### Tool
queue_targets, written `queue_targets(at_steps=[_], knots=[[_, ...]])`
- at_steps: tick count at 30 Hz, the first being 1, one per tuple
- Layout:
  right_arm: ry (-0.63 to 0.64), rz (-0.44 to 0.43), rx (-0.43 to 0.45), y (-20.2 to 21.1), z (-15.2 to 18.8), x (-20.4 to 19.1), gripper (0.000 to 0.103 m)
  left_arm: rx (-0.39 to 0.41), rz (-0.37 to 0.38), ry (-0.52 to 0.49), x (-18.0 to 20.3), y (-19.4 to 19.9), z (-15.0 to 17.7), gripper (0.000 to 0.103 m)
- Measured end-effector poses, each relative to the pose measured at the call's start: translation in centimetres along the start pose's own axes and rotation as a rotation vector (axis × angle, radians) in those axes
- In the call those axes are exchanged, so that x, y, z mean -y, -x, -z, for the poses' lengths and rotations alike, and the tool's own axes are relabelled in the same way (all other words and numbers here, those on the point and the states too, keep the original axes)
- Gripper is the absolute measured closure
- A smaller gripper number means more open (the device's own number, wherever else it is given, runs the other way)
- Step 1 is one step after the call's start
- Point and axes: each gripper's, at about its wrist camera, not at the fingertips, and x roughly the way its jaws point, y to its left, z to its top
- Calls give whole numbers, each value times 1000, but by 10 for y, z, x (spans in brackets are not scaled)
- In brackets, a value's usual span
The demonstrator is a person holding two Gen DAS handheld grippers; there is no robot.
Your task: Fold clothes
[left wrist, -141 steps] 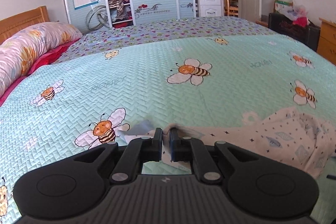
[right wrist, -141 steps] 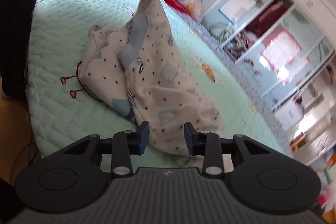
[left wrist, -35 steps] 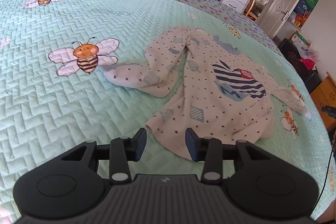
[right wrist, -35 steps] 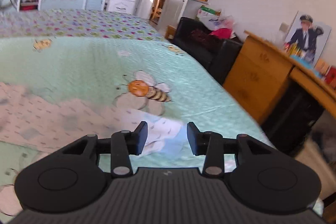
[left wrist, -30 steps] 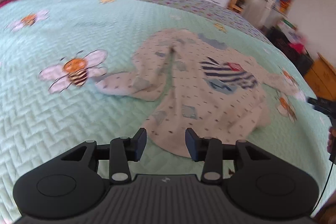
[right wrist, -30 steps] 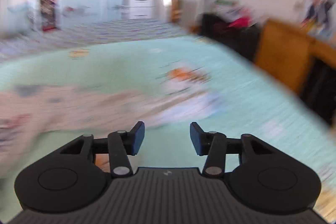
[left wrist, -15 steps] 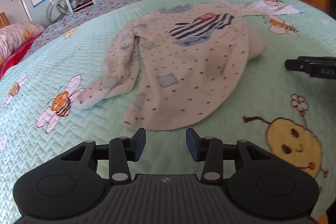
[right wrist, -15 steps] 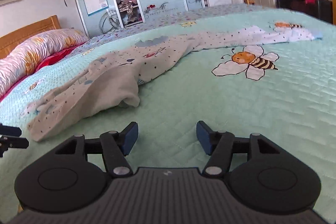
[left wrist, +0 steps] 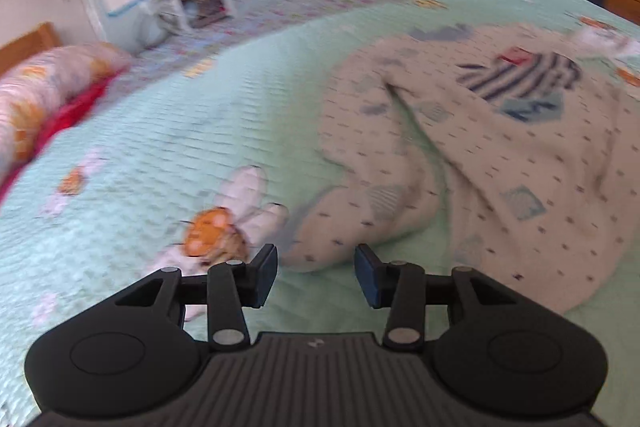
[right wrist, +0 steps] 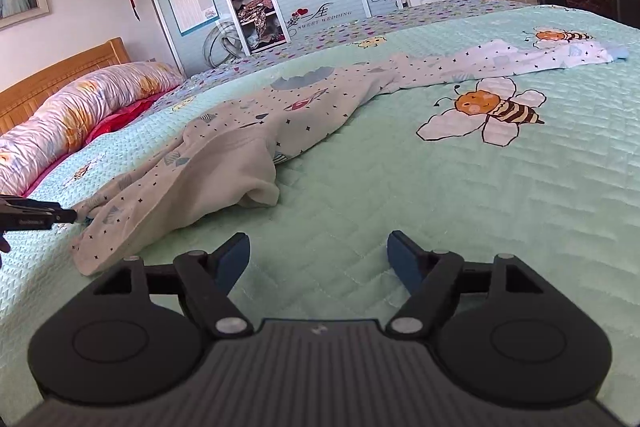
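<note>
1. Garment: the cream long-sleeved cotton top with small dark dots and a striped print lies spread on the mint quilted bee-print bed; soft, light and floppy, best pinched at a cuff or hem corner.
2. The left tool, half-wide and empty, now faces the near sleeve cuff instead of the hem.
3. The right tool, jaws just opening wide, holds nothing.

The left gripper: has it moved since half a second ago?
Yes. The left gripper has swung left along the bed: its open jaws now frame the sleeve cuff beside the printed bee, not the shirt's hem.
</note>
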Motion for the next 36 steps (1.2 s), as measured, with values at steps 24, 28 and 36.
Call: queue_targets(at_steps=[24,28,36], knots=[[-11,-5,6,-1,0,3,27,-9,-50,454,-64,28,-14,47],[-25,-14,10,-1,0,4,26,92,62,64,18,56,8,47],[-44,-26,17,0,0,7,27,148,7,-479,108,60,44,45]])
